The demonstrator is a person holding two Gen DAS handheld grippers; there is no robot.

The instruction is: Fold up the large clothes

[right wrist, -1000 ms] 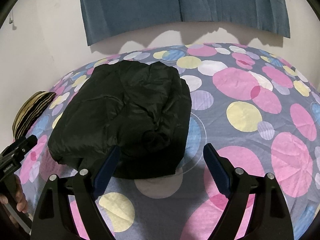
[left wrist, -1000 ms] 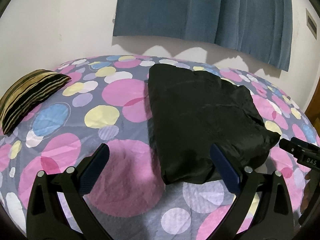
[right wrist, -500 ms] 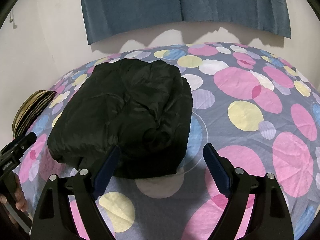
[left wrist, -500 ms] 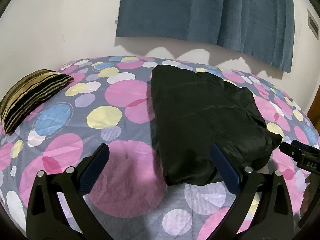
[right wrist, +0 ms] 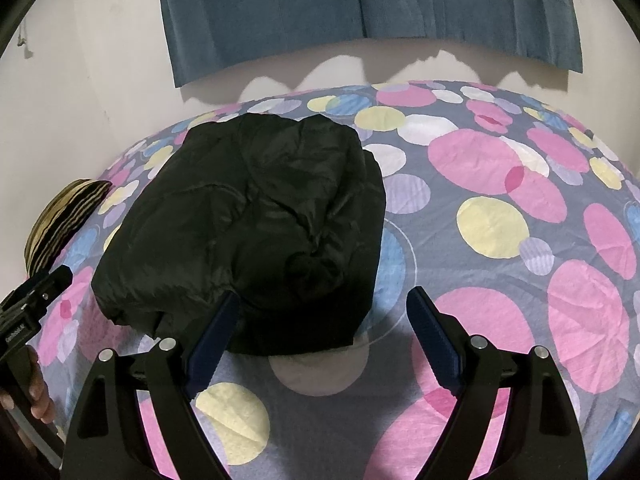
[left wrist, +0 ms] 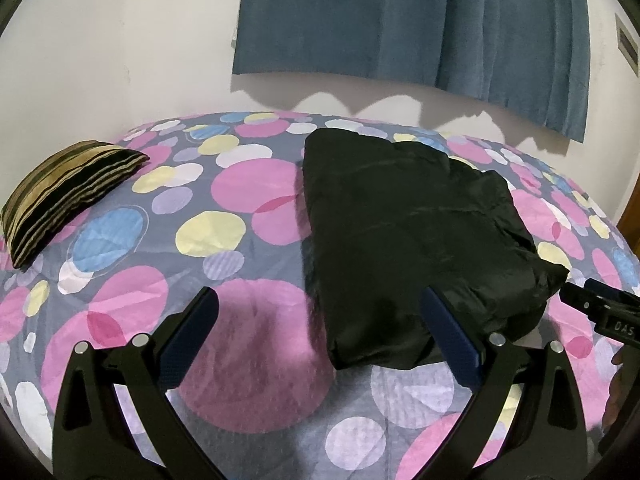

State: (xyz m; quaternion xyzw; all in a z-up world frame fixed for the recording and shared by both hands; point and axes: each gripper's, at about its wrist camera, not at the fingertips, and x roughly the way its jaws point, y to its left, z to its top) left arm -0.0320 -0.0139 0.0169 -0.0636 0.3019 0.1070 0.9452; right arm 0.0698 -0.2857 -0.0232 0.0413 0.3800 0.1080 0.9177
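Observation:
A black puffy jacket (left wrist: 408, 232) lies folded into a thick bundle on the polka-dot bedsheet (left wrist: 160, 248). It also shows in the right wrist view (right wrist: 256, 232). My left gripper (left wrist: 320, 316) is open and empty, held above the sheet at the bundle's near left corner. My right gripper (right wrist: 320, 312) is open and empty, held above the bundle's near right edge. Each gripper's body shows at the edge of the other's view: the right one (left wrist: 600, 312) and the left one (right wrist: 32, 304).
A striped brown and black cushion (left wrist: 68, 192) lies at the bed's left edge; it also shows in the right wrist view (right wrist: 60, 220). A blue curtain (left wrist: 420, 20) hangs on the white wall behind the bed. Open sheet (right wrist: 520, 220) stretches right of the jacket.
Both grippers have drawn back slightly from the jacket and stay open. The jacket has not moved.

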